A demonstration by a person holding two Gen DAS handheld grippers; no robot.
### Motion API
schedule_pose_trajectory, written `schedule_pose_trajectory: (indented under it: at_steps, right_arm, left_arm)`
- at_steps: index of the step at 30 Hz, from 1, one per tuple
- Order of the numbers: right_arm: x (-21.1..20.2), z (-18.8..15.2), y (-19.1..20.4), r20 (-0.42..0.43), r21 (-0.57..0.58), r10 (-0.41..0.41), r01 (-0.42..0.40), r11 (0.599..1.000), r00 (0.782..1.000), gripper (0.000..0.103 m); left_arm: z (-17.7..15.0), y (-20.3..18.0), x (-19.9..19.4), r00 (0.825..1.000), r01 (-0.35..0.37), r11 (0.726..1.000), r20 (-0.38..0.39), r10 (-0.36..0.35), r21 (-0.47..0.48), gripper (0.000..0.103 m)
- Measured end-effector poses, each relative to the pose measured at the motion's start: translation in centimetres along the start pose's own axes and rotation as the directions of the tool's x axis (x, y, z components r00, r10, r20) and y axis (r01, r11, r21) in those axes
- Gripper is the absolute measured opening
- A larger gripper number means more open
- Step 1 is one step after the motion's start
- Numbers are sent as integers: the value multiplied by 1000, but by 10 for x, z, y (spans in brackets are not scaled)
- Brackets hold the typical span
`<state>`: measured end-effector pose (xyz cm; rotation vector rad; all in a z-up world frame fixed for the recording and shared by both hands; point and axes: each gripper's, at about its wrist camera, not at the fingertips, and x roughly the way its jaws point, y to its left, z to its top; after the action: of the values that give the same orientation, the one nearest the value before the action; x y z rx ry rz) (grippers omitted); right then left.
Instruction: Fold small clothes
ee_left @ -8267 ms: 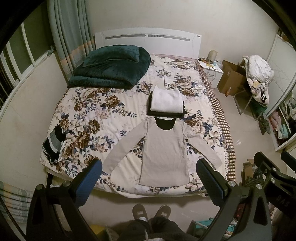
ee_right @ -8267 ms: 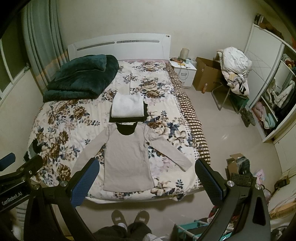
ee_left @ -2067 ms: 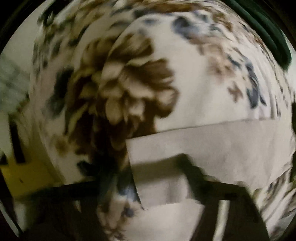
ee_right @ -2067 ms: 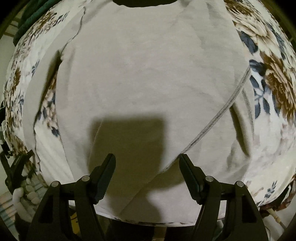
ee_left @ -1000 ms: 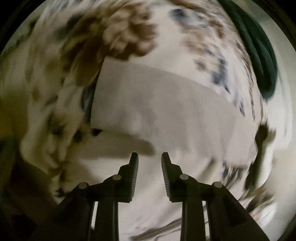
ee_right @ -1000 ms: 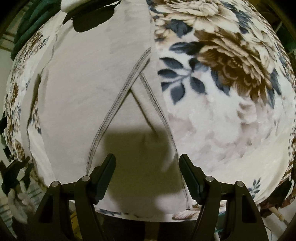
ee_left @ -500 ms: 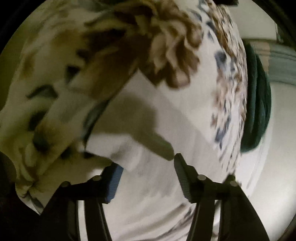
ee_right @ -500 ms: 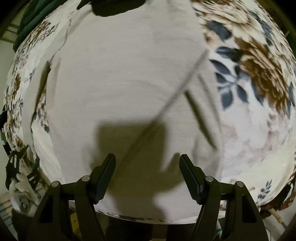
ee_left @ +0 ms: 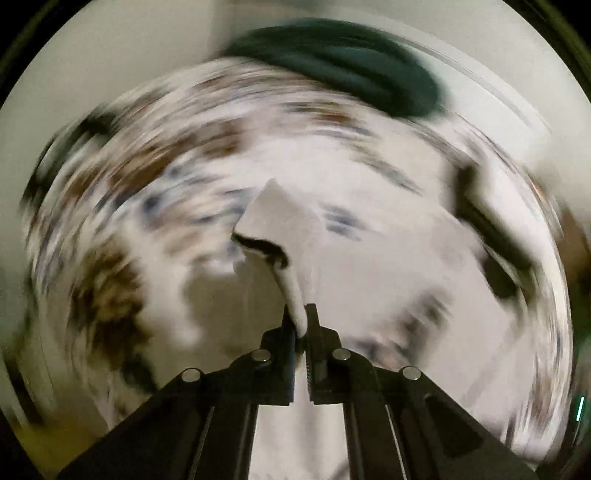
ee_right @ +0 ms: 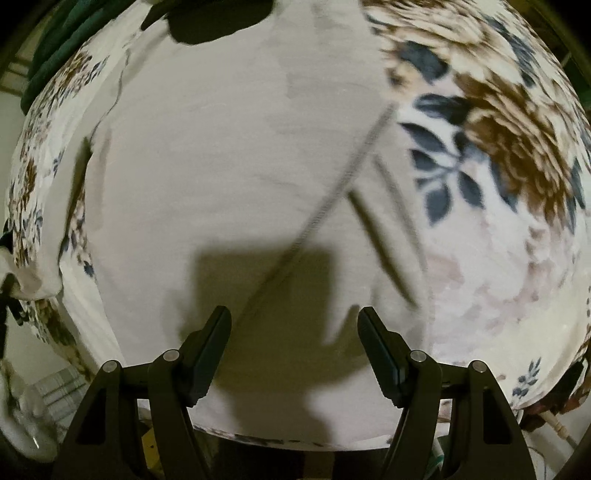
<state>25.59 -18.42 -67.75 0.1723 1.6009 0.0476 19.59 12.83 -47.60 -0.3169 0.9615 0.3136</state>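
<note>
A grey long-sleeved shirt [ee_right: 229, 155] lies flat on the floral bedspread [ee_right: 509, 155]. Its right sleeve [ee_right: 369, 184] is folded over the body, seam showing. My right gripper [ee_right: 294, 325] is open and empty, hovering over the shirt's lower part near the hem. My left gripper [ee_left: 300, 321] is shut on the cuff of the left sleeve [ee_left: 280, 236] and holds it lifted above the bed; the left wrist view is blurred by motion.
A dark green blanket [ee_left: 332, 59] lies at the head of the bed, also at the top left of the right wrist view [ee_right: 55, 55]. A dark folded garment [ee_right: 214, 18] lies beyond the shirt's collar. The bed's front edge [ee_right: 295, 441] is just below my right gripper.
My left gripper closed on the left sleeve's cuff and lifted it, swinging fast. My right gripper stayed open over the shirt, drifting slightly.
</note>
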Motion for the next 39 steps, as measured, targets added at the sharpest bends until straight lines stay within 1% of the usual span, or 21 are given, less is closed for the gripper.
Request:
schedule_pose_trajectory:
  at_steps: [1,2,3,6,7,11,14,16,19,21,22,23,24,25,26,27,28,31,34,37,39]
  right_arm:
    - [-1,-2,-4,3,6,0,0,1000,1000,73]
    - [-1,-4,-8,6,12,-1,0,1000,1000,73]
    - [-3,-6,-14,9,17,-1,0,1000,1000,73]
    - [-6,-13,-34,15,44,-5,5,999,1000,73]
    - [-6,-16,-42,17,57,-9,8,998,1000,73]
    - [-6,-31,-72,18,103,-24,23,994,1000,73]
    - [-2,-42,-95,6,130,-36,34,991,999,73]
    - [1,-48,-106,-7,141,-30,31,989,1000,73]
    - [4,-57,-120,-13,158,17,-15,987,1000,73]
    - [5,-61,-124,-6,165,55,-54,985,998,73]
    - [5,-63,-124,-1,169,84,-83,982,996,73]
    - [2,-64,-139,3,171,110,-109,979,994,73]
    - [-1,-63,-146,6,174,134,-133,976,991,73]
    - [-2,-64,-152,10,177,159,-158,971,987,73]
    - [-2,-64,-150,13,179,190,-189,965,982,73]
    - [-1,-64,-148,15,180,210,-210,961,977,73]
    - [0,-65,-143,17,178,230,-229,957,973,73]
    - [2,-66,-126,12,165,253,-252,954,967,73]
    - [7,-65,-116,-5,156,234,-230,961,972,73]
    - [16,-67,-113,-19,163,204,-198,966,979,73]
    - [23,-70,-118,-41,172,194,-184,968,980,73]
  left_arm:
    - [-8,-32,-8,999,37,992,-6,-37,119,2]
    - [-16,-51,-15,998,67,980,-12,-66,187,2]
    - [-29,-78,-22,995,101,955,-22,-98,279,2]
    - [-72,-140,-37,980,200,858,-89,-180,474,2]
    - [-91,-160,-42,970,243,814,-125,-209,527,2]
    - [-154,-210,-56,941,338,674,-225,-252,657,2]
    - [-190,-233,-49,925,379,612,-307,-225,694,2]
    - [-203,-236,-44,927,369,602,-322,-190,708,7]
    - [-209,-233,-31,930,349,619,-341,-136,704,7]
    - [-208,-224,-29,935,322,657,-336,-110,682,7]
    - [-204,-219,-26,936,315,678,-337,-104,664,12]
    - [-199,-213,-25,936,303,702,-338,-95,644,24]
    - [-194,-206,-25,938,293,726,-335,-91,622,31]
    - [-189,-198,-26,939,287,743,-332,-93,604,45]
    - [-183,-189,-26,941,275,773,-325,-94,572,61]
    - [-180,-183,-24,941,270,787,-324,-95,555,72]
    - [-178,-178,-22,942,262,799,-324,-90,541,89]
    - [-172,-159,-18,947,208,836,-318,-42,507,91]
    - [-170,-132,-7,938,165,880,-347,0,446,91]
    - [-165,-93,12,912,115,936,-408,33,332,91]
    - [-161,-66,24,893,94,967,-449,23,235,91]
